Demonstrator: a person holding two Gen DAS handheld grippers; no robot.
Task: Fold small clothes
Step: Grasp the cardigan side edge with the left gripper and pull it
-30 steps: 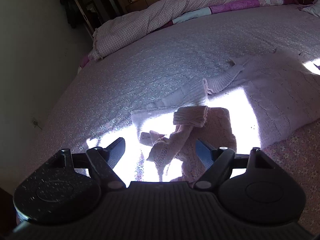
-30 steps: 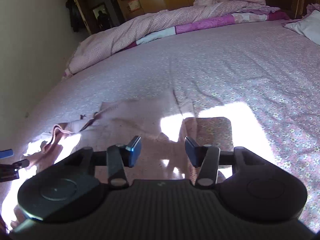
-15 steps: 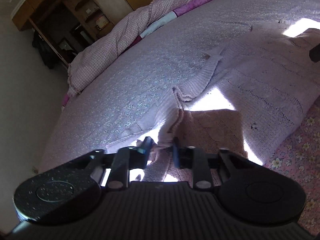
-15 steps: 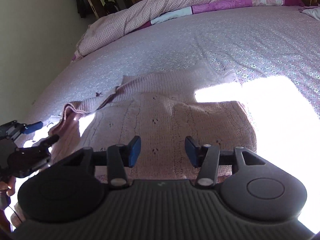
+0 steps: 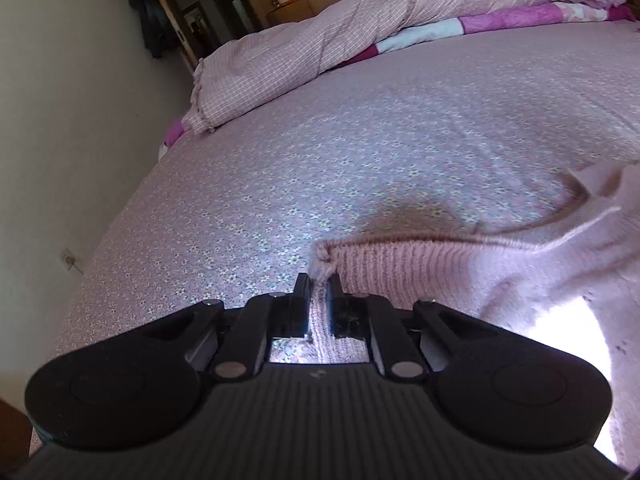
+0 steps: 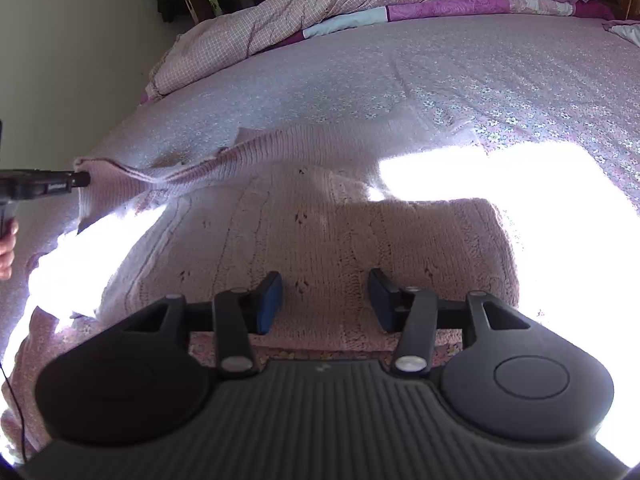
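Left claw (image 5: 318, 294) now clamped on pink knit sweater's (image 6: 320, 236) stretched sleeve; right claw (image 6: 325, 296) apart

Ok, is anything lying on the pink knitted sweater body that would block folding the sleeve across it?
Nothing visible does. The left gripper is shut on the sleeve cuff; the pink knitted sweater lies bare, with only the open right gripper hovering over its near edge.

Dim fisheye views; blown-out sun patches on the bedspread (image 6: 500, 92).
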